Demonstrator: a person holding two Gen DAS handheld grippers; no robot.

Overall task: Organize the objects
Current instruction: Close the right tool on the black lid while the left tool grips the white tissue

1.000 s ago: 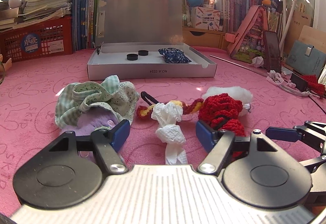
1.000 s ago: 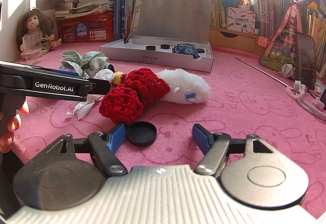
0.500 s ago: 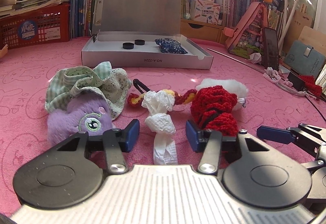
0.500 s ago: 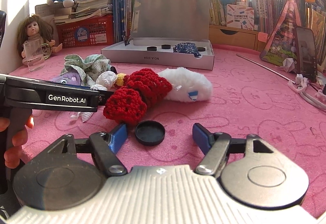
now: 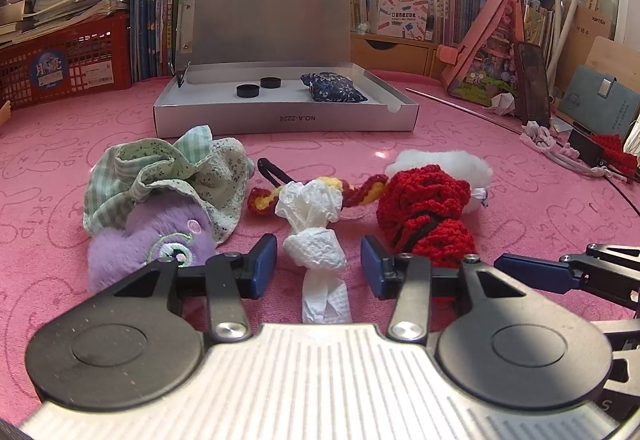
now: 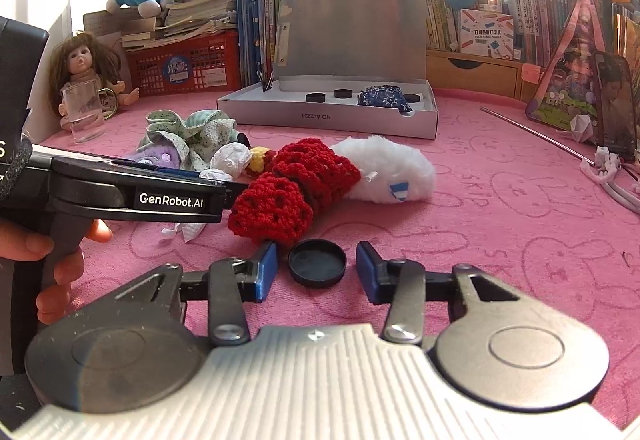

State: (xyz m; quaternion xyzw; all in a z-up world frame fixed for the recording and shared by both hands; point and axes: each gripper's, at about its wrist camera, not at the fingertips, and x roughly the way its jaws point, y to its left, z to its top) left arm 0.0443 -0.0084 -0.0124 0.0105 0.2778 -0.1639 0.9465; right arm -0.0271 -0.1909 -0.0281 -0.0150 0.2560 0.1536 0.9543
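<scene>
On the pink worktop (image 5: 520, 200), going left to right: a green cloth (image 5: 168, 176) bunched over a purple plush (image 5: 148, 244), then a twisted tissue (image 5: 316, 240) sitting right between the spread jaws of the left gripper (image 5: 318, 268), pads not touching it. Next a red knit piece (image 5: 428, 212) lying against some white fluff (image 5: 444, 160). Behind it all sits the open box (image 5: 280, 120) with two black caps (image 5: 248, 90) and a blue pouch (image 5: 332, 90) inside. The right gripper (image 6: 317, 271) is released too, with a black lid (image 6: 317, 262) flat on the worktop between its pads, just in front of the knit piece.
</scene>
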